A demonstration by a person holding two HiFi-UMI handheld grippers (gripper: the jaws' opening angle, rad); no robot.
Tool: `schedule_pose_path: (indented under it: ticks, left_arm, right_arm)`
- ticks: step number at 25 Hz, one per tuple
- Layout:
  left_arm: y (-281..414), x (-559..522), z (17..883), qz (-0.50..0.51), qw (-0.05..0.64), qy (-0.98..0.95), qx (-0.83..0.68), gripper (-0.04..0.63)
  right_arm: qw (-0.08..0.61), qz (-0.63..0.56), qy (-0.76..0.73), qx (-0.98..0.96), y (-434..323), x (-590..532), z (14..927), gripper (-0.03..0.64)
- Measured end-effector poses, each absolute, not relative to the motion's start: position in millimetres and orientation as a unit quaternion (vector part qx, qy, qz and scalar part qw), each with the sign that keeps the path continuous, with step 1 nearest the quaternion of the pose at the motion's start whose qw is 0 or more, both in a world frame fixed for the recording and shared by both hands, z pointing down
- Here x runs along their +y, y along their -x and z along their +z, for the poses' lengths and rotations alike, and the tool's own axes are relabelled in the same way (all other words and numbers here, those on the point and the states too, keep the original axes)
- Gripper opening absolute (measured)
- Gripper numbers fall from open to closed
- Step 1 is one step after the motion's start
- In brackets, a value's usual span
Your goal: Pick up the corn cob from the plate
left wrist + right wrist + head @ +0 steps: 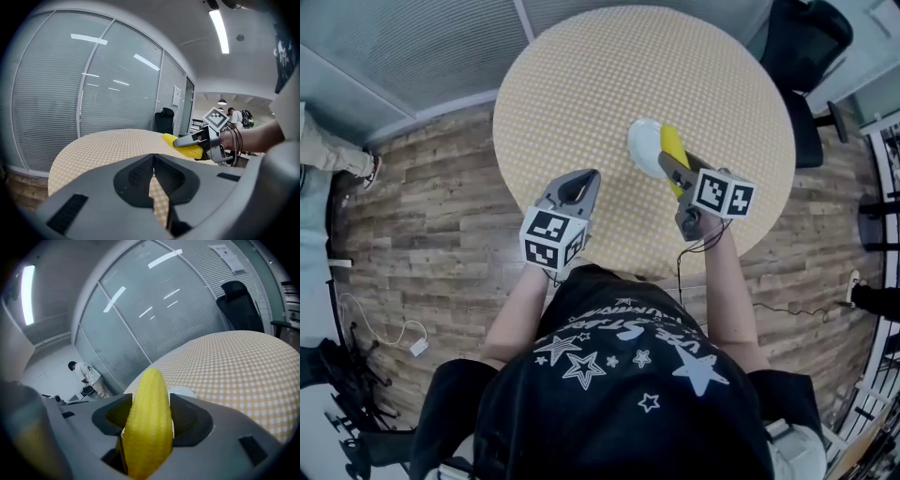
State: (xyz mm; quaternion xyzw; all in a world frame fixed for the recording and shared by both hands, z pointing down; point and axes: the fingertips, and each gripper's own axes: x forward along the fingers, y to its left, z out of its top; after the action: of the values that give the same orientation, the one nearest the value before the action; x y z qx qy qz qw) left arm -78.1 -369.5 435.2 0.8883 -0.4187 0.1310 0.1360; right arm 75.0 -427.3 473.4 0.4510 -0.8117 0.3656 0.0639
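A yellow corn cob (673,150) is clamped lengthwise in my right gripper (675,171), lifted beside a small white plate (643,142) on the round checked table (581,84). Along the right gripper's own jaws the corn cob (149,423) fills the gap and pokes forward, with the plate (183,392) just beyond its tip. My left gripper (577,187) hovers over the table's near edge with its jaws together and nothing in them. In the left gripper view, that gripper (152,174) is shut, and the right gripper (199,139) with the corn cob (183,147) shows ahead.
A black office chair (802,56) stands past the table's far right side. Glass partition walls (93,93) run behind the table. A person (85,377) stands at a bench in the background. Wood floor surrounds the table.
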Motion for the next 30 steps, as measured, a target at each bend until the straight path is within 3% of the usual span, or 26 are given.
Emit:
schedule_pose_path:
  ticks: [12,30]
  left_arm:
    - [42.8,-310.2,415.9,0.118,0.127,-0.889,-0.425,0.008]
    - [4.2,-163.9,388.6,0.083,0.128,-0.867,-0.475,0.008]
  right_arm:
    - [-0.02,0.272,-0.434,-0.858,-94.8,-349.9,413.9,0.261]
    - [-0.044,0.278,-0.39,-0.877,-134.8,-208.6,414.4,0.261]
